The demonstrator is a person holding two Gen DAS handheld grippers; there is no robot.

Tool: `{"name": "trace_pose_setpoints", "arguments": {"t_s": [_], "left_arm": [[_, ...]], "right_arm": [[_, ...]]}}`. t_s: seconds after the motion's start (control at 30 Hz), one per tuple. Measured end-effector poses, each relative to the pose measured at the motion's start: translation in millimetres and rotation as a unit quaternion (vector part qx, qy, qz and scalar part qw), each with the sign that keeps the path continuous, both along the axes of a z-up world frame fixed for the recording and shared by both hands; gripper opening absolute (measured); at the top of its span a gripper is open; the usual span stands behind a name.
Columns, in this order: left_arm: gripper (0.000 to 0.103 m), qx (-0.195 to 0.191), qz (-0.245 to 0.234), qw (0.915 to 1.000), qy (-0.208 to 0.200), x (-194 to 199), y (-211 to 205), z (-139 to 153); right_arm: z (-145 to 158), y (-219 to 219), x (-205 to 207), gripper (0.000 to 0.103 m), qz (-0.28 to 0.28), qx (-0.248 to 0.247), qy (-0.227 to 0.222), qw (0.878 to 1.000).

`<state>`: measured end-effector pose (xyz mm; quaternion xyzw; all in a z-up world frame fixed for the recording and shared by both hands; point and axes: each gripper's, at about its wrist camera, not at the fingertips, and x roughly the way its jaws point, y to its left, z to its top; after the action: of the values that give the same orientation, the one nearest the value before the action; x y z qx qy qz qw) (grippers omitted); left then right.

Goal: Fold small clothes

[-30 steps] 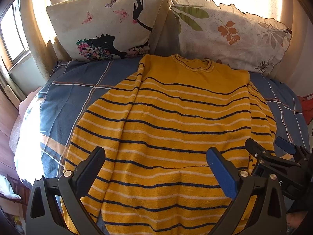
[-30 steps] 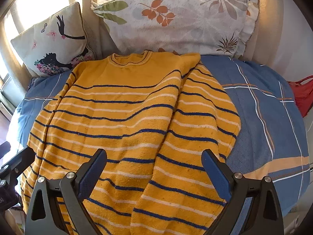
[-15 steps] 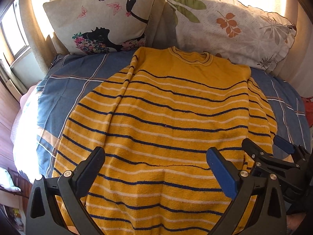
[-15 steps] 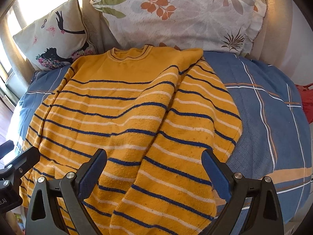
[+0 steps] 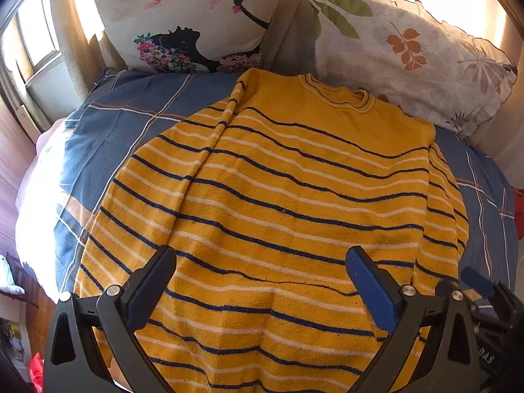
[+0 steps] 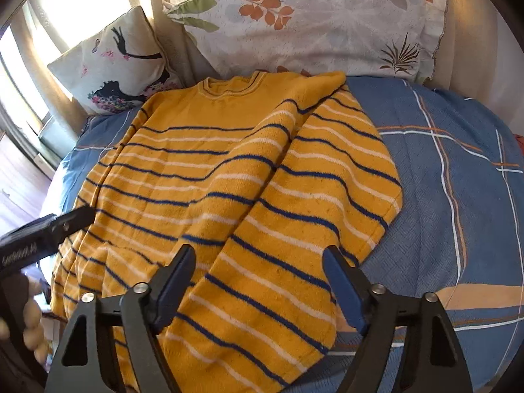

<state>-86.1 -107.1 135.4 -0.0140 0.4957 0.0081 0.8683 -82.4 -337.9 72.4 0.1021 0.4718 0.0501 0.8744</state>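
Blue plaid bedsheet bare at frame right. Striped yellow sweater flat mid-frame, collar at pillows. Left gripper, right gripper: fingers spread, holding nothing, above hem.

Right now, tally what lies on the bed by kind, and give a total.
Sweaters: 1, the yellow striped sweater, spread flat.
Pillows: 2, the silhouette pillow and the leaf-print pillow, both leaning at the head of the bed.
Bedsheets: 1, the blue plaid bedsheet under everything.
Total: 4
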Motion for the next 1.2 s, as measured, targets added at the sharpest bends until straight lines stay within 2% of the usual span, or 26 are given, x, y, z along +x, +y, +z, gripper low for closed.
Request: {"name": "trace_pose_setpoints", "arguments": {"t_s": [0.2,0.37,0.43,0.47,0.57,0.6,0.7,0.77,0.83,0.87,0.93,1.03,1.07,1.1,1.13,1.2], "left_arm": [[0.103,-0.013,0.025,0.9993,0.024,3.9,6.6,-16.0],[0.103,-0.007,0.017,0.9993,0.034,0.9,-0.7,-27.0],[0.103,-0.006,0.013,0.9992,0.037,0.3,-3.4,-31.1],[0.103,-0.007,0.012,0.9992,0.039,0.3,-3.7,-33.0],[0.103,-0.015,0.013,0.9989,0.043,0.7,-2.9,-37.3],[0.103,-0.017,0.015,0.9988,0.044,1.4,-2.2,-38.3],[0.103,-0.021,0.020,0.9988,0.040,3.0,0.9,-37.9],[0.103,-0.022,0.023,0.9988,0.037,3.9,3.3,-38.2],[0.103,-0.022,0.029,0.9987,0.037,5.4,6.2,-39.9],[0.103,-0.022,0.031,0.9985,0.038,5.7,8.2,-41.1],[0.103,-0.020,0.037,0.9983,0.040,6.0,12.0,-43.3],[0.103,-0.017,0.045,0.9980,0.040,6.0,17.8,-44.7],[0.103,-0.014,0.048,0.9980,0.039,5.9,19.3,-44.5],[0.103,-0.011,0.051,0.9979,0.038,5.2,21.6,-44.3],[0.103,-0.008,0.053,0.9979,0.037,4.8,23.7,-44.1],[0.103,-0.006,0.058,0.9977,0.035,4.9,31.8,-44.0]], "right_arm": [[-14.2,20.0,-16.6,0.075,0.086,0.040,0.020,0.995],[-30.6,48.7,-16.5,0.074,0.139,0.015,0.043,0.989],[-39.9,52.9,-15.0,0.052,0.136,-0.006,0.056,0.989],[-41.7,52.6,-14.4,0.033,0.132,-0.018,0.059,0.989],[-36.7,35.5,-18.5,0.012,0.120,0.025,0.062,0.991],[-33.3,27.6,-21.3,0.011,0.112,0.031,0.061,0.991],[-17.0,-12.2,-34.2,0.010,0.061,0.042,0.049,0.996],[-6.3,-55.5,-47.1,0.010,0.002,0.040,0.040,0.998],[0.1,-99.0,-56.0,0.010,-0.068,-0.007,0.041,0.997],[0.0,-121.7,-59.4,0.010,-0.108,-0.038,0.047,0.992],[-3.4,-165.2,-63.0,0.010,-0.184,-0.107,0.060,0.975],[-15.4,-212.9,-64.9,0.013,-0.278,-0.213,0.095,0.932],[-17.8,-223.1,-66.0,0.014,-0.301,-0.216,0.105,0.923],[-17.1,-229.2,-68.7,0.014,-0.317,-0.200,0.104,0.921],[-13.9,-231.1,-71.9,0.016,-0.328,-0.173,0.092,0.924],[-5.5,-224.4,-74.9,0.042,-0.332,-0.138,0.065,0.931]]}}
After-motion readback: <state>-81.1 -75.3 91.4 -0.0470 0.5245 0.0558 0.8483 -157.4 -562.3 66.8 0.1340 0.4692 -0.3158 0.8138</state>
